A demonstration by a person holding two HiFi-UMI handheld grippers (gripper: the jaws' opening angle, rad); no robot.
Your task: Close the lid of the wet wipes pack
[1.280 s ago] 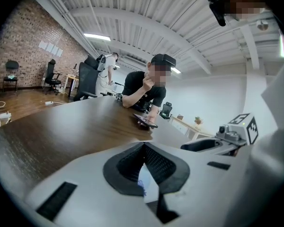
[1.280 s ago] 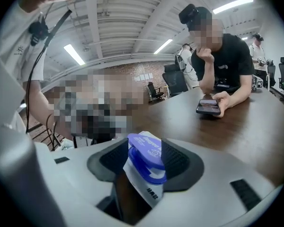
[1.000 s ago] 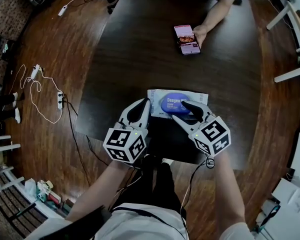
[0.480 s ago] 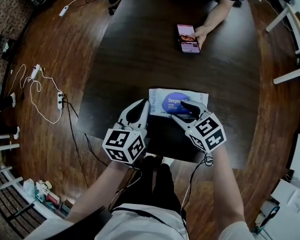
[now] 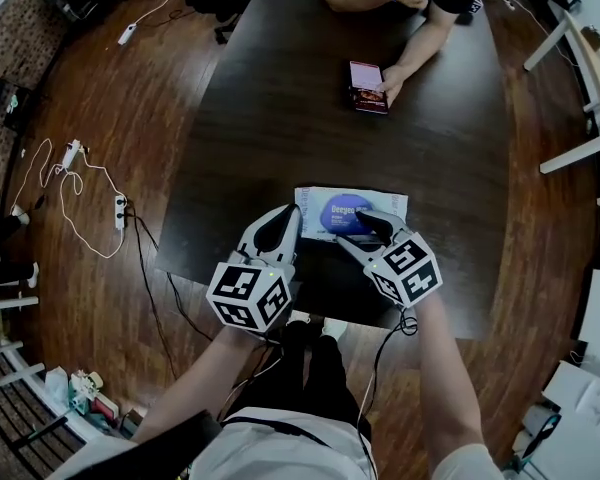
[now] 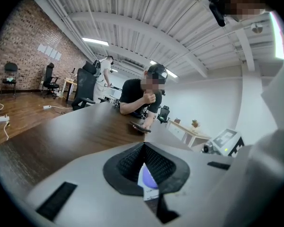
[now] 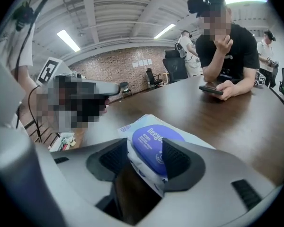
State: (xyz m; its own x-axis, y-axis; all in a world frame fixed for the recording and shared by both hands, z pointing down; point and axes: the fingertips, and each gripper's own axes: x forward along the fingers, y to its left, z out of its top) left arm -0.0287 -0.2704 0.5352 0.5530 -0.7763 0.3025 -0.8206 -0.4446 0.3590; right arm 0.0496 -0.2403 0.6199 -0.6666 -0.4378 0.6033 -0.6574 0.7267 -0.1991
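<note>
straddling wipes pack (image 7: 156, 135), right gripper (image 7: 146, 150) jaws opening

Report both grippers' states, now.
Left gripper: closed, apparently pinching the edge of the wet wipes pack.
Right gripper: open, jaws just widened; blue lid between them, not gripped.

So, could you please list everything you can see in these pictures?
table: one, dark brown, centre, on the wooden floor
wet wipes pack: one, white with a blue lid, near table edge
phone: one, screen lit, far side, by another person's hand
power strip: one, white, floor at left
left gripper: one, grey, jaws together at the pack's left end
right gripper: one, grey, jaws apart astride the pack, just been opening
</note>
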